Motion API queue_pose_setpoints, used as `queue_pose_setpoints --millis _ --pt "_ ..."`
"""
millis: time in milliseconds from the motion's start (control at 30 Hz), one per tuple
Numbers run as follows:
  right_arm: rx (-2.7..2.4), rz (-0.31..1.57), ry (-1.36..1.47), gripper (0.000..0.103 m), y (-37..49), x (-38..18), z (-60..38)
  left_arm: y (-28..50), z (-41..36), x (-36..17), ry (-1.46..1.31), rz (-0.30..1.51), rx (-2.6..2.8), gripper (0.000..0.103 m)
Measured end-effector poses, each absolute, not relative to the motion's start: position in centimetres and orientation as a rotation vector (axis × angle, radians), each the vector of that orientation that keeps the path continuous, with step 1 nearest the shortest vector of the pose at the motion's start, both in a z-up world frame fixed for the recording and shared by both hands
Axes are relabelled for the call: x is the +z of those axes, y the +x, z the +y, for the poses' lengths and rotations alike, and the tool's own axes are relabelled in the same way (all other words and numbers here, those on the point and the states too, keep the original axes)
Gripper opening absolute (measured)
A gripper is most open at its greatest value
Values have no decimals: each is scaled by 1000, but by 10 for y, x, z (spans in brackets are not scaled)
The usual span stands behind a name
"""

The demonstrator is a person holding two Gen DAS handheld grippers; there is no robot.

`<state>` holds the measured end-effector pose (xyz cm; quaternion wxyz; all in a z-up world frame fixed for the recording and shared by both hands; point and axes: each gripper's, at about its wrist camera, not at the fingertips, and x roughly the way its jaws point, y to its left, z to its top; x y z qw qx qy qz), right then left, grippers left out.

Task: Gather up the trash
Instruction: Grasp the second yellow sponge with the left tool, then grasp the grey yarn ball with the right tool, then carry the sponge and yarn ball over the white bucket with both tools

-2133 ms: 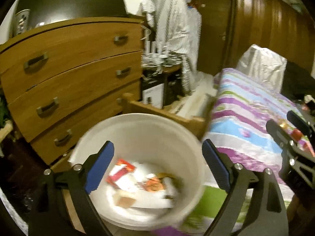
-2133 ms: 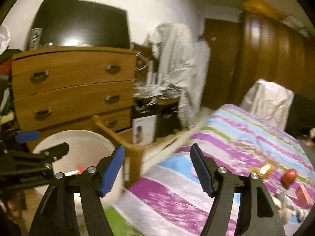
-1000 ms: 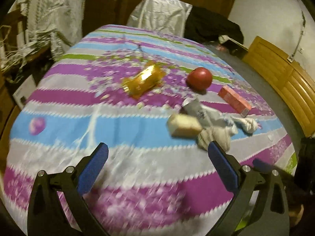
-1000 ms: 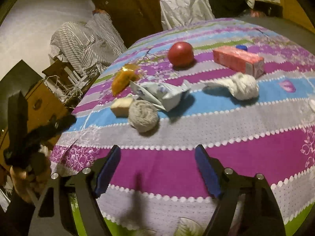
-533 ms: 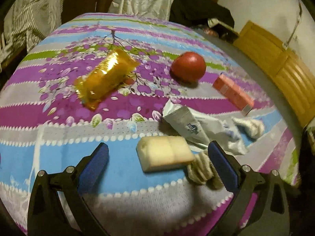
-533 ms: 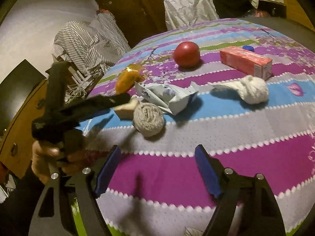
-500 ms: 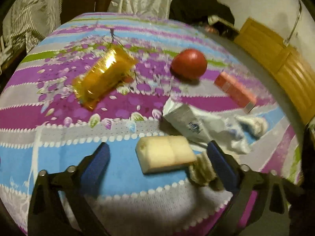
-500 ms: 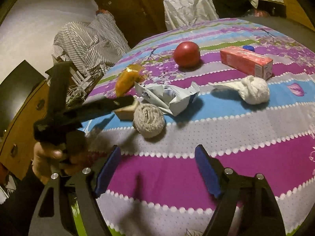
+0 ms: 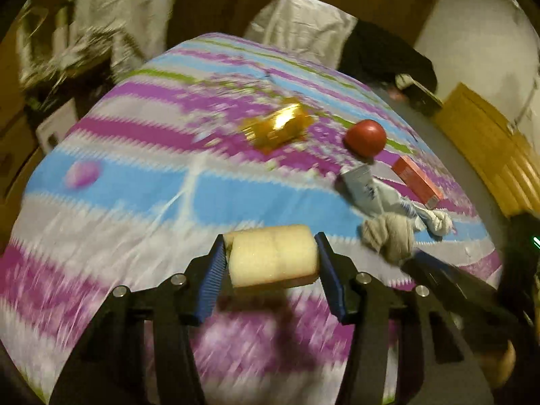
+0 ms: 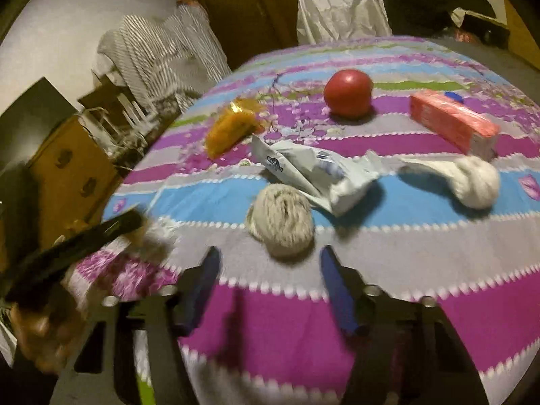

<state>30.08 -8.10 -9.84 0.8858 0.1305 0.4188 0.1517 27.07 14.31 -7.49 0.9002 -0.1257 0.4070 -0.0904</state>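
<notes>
My left gripper [image 9: 271, 263] holds a pale yellow sponge [image 9: 273, 253] between its blue pads. The jaws are closing and both pads touch it, a little above the striped bed cover [image 9: 135, 175]. My right gripper [image 10: 270, 260] is closing too, with nothing pressed between its pads. A grey balled sock [image 10: 281, 219] lies just ahead of its fingertips. Behind the sock lie a crumpled white and blue packet [image 10: 314, 168], an orange wrapper [image 10: 229, 128], a red ball [image 10: 347, 92], a red carton [image 10: 452, 123] and a white knotted cloth [image 10: 472, 179].
A wooden dresser [image 10: 67, 168] and striped hanging clothes [image 10: 162, 54] stand left of the bed. At the far end are a white bag [image 10: 341, 10] and dark clothing [image 9: 388, 54]. A wooden headboard [image 9: 489, 141] borders the right side. A small blue cap [image 10: 452, 94] lies behind the carton.
The left jaws have come in onto the sponge and drawn back with it. The right gripper has moved up to the grey sock and its jaws have narrowed.
</notes>
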Motion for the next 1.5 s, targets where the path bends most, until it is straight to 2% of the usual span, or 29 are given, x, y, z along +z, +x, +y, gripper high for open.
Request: queue_pose_setpoints --millis 100,133,167,233,633,867,1233,1500 --pt "280 895 297 51 320 -108 -77 249 166 -76 -316 855 -130 50" --pt "273 899 308 33 323 -109 -78 244 170 -76 -315 852 -115 50" --pt "268 905 322 27 325 -111 -80 238 173 -75 -308 847 -100 50" --pt "272 895 351 24 322 -111 -84 228 175 -74 -291 837 -80 50" --pt "335 855 304 23 201 -90 -83 167 168 -73 -242 835 -35 50" --pt "423 883 245 23 161 -85 -43 138 175 -60 -213 817 22 50" --pt "635 781 106 23 169 4 78 112 254 12 -146 680 218 50" --pt "777 813 20 23 188 50 201 102 333 41 -130 633 368 50"
